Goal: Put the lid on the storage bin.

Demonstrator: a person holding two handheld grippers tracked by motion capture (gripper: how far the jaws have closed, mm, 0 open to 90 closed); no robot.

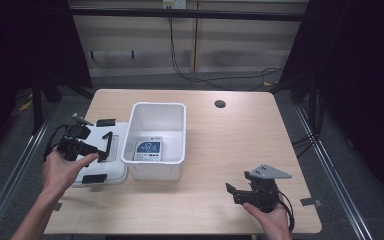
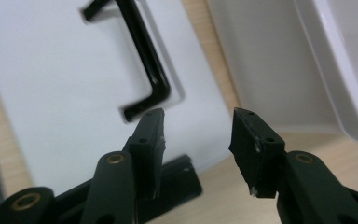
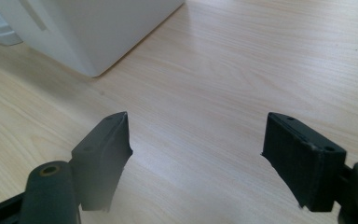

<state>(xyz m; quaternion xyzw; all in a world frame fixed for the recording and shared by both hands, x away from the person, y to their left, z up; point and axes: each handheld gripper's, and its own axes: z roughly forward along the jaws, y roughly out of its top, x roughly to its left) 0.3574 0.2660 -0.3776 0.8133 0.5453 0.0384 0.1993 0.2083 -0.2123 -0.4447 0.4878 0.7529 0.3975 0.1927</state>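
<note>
Left gripper point(image 1: 99, 150): fingers partly open, nothing between them, hovering over the white lid point(image 1: 116, 131) near its black handle point(image 1: 111, 144).
Right gripper point(image 1: 232, 192): fingers apart, empty, above bare desk point(image 1: 230, 145) at near right.
Lid: flat on desk, just left of the white bin point(image 1: 157, 170).

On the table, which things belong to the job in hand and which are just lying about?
In the job:
- white lid with black handle, under the open left gripper
- white bin beside it
- device with a display inside the bin

Lying about:
- cables on the floor behind the table
- right gripper, open over bare wood
</note>
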